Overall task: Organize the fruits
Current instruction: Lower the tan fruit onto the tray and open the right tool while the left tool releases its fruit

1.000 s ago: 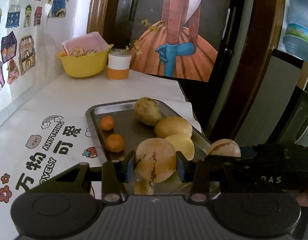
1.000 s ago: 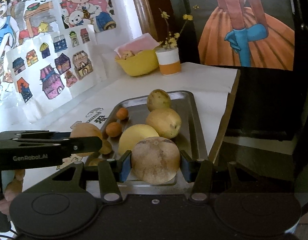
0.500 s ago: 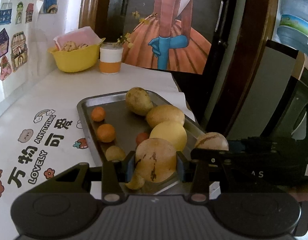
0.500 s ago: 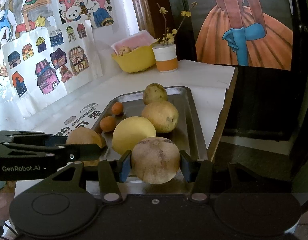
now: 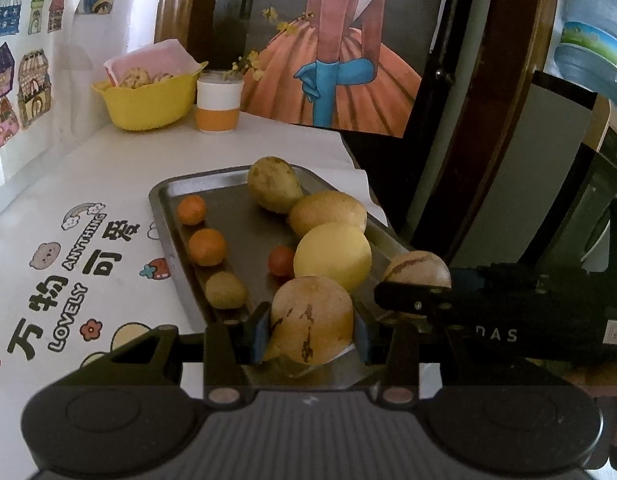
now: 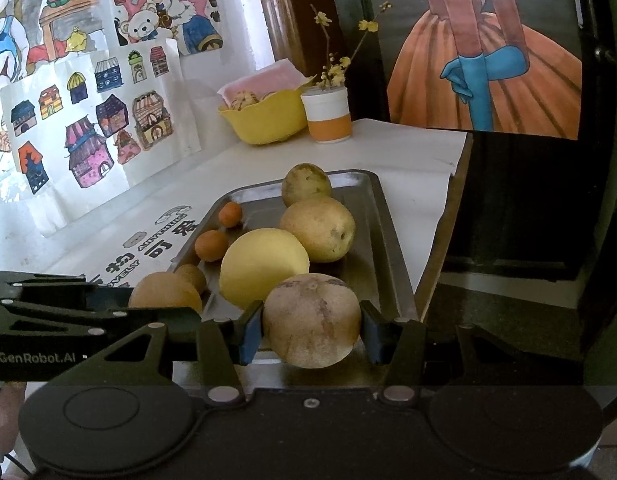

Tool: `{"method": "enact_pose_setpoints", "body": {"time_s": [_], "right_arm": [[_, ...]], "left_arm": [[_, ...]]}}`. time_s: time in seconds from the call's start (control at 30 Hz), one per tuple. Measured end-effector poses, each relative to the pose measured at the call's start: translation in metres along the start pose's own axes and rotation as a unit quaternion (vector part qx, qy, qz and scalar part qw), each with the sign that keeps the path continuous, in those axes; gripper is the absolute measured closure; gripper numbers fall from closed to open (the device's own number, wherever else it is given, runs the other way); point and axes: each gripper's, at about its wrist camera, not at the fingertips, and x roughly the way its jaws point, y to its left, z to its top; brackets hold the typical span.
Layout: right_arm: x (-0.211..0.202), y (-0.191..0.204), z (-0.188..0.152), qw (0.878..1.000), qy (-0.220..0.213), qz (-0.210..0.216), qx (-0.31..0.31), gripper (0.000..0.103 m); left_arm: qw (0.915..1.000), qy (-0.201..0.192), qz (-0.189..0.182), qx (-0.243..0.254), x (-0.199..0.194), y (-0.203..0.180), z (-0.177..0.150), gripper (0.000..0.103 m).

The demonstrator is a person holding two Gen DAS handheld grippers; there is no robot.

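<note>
Jaws of both the left gripper (image 5: 310, 330) and right gripper (image 6: 311, 334) stay pinched on one round tan fruit each (image 5: 311, 320) (image 6: 311, 319), now drawn back over the near end of the steel tray (image 6: 382, 248), suggesting both are leaving it.

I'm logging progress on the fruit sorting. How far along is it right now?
Mostly done, it seems: the metal tray already holds small fruits in a row along one side and large fruits along the other. In hand: the left hand-held gripper grips a tan fruit, the right hand-held gripper a brown round fruit, both near the tray's near end. Left: setting both down.
</note>
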Motion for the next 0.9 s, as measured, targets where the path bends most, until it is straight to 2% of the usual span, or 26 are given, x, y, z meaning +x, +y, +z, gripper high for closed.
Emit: {"method": "enact_pose_setpoints", "body": {"time_s": [0.9], "right_arm": [[0.0025,-0.0005,-0.0051,1.000,0.005,-0.007,0.014,0.051]], "left_arm": [[1.0000,0.000,0.003,0.008,-0.0022,-0.0019,-0.0047,0.056]]}}
